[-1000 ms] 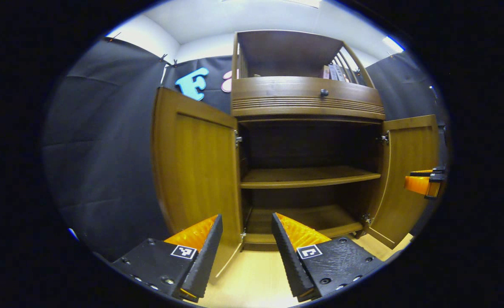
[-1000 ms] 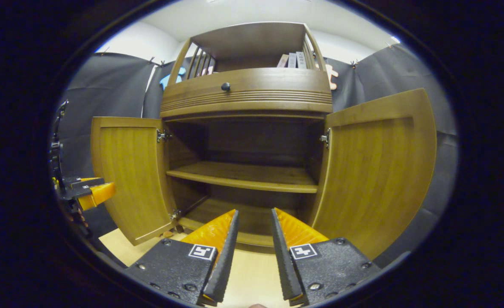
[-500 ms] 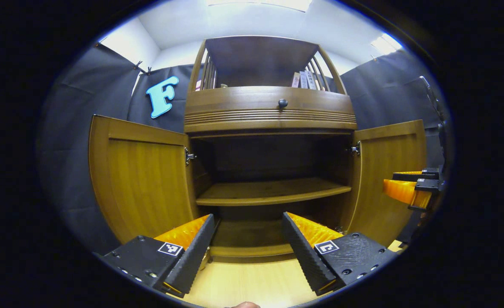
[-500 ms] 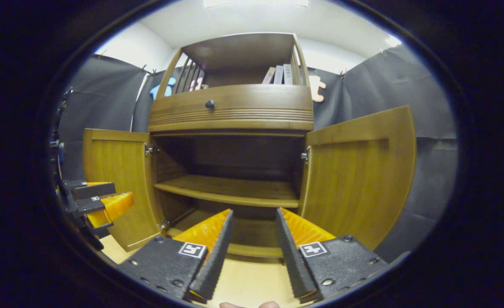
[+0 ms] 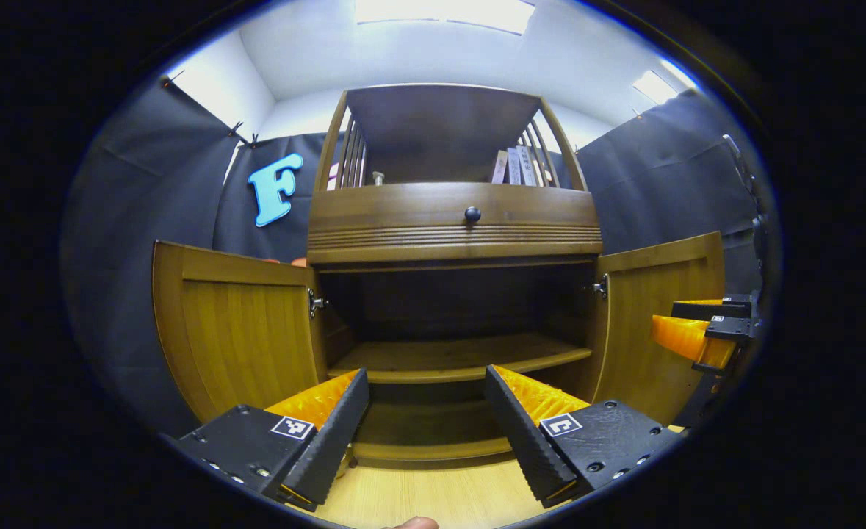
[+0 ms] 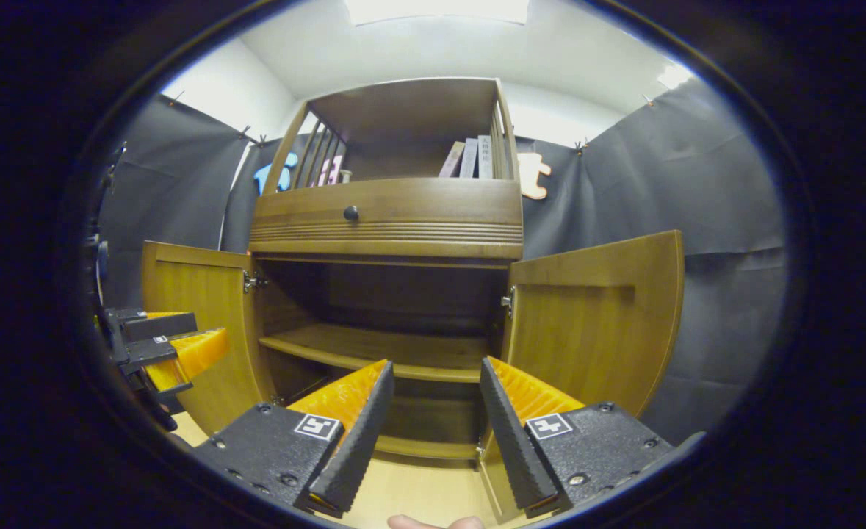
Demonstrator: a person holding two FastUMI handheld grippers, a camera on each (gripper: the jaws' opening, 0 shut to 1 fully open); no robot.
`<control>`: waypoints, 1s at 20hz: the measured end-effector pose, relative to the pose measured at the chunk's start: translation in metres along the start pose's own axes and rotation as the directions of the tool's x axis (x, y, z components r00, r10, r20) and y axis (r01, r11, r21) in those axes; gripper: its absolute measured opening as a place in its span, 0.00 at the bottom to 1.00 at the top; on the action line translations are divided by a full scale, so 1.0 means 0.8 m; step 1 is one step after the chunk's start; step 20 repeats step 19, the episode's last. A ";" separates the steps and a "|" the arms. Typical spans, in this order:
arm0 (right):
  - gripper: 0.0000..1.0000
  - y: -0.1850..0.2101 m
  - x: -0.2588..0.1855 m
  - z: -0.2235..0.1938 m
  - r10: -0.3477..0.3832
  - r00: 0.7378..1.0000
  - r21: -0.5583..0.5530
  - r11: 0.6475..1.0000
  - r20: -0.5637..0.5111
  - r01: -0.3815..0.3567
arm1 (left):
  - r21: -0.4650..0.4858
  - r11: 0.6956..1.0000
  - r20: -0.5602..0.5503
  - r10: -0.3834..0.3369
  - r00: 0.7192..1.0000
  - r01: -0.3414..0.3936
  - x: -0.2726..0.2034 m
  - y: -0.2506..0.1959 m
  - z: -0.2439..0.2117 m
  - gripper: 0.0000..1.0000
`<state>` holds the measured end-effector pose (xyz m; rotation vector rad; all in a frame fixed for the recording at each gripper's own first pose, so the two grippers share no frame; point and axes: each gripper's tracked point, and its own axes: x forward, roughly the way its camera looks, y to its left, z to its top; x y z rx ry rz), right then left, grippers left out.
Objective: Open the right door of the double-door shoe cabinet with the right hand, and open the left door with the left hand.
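The wooden shoe cabinet (image 5: 453, 224) (image 6: 388, 220) stands ahead with both doors swung wide. Its left door (image 5: 234, 323) (image 6: 197, 308) and right door (image 5: 657, 316) (image 6: 594, 316) hang open, baring a middle shelf (image 5: 455, 356) (image 6: 374, 349) and a dark inside. My left gripper (image 5: 425, 411) is open, held back from the cabinet with nothing between its fingers. My right gripper (image 6: 429, 411) is open too, also clear of the doors. In the left gripper view the right gripper (image 5: 690, 330) shows at the right edge; in the right gripper view the left gripper (image 6: 168, 345) shows at the left edge.
A drawer with a round knob (image 5: 471, 214) (image 6: 350, 213) sits above the doors. Books (image 5: 513, 165) (image 6: 469, 158) stand on the railed top shelf. Light wooden floor (image 5: 425, 492) lies in front. Black cloth walls (image 6: 697, 191) close in both sides.
Both grippers have drawn back and away from the open doors, so the cabinet looks smaller and lower. The left gripper swung from the left door to face the cabinet's middle.
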<state>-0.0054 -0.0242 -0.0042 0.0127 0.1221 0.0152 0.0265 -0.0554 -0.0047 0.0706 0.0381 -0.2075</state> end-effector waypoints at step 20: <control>0.78 -0.004 0.013 -0.016 0.020 1.000 0.032 0.999 -0.008 -0.020 | -0.036 0.998 -0.001 0.046 0.999 -0.045 -0.007 0.014 -0.004 0.96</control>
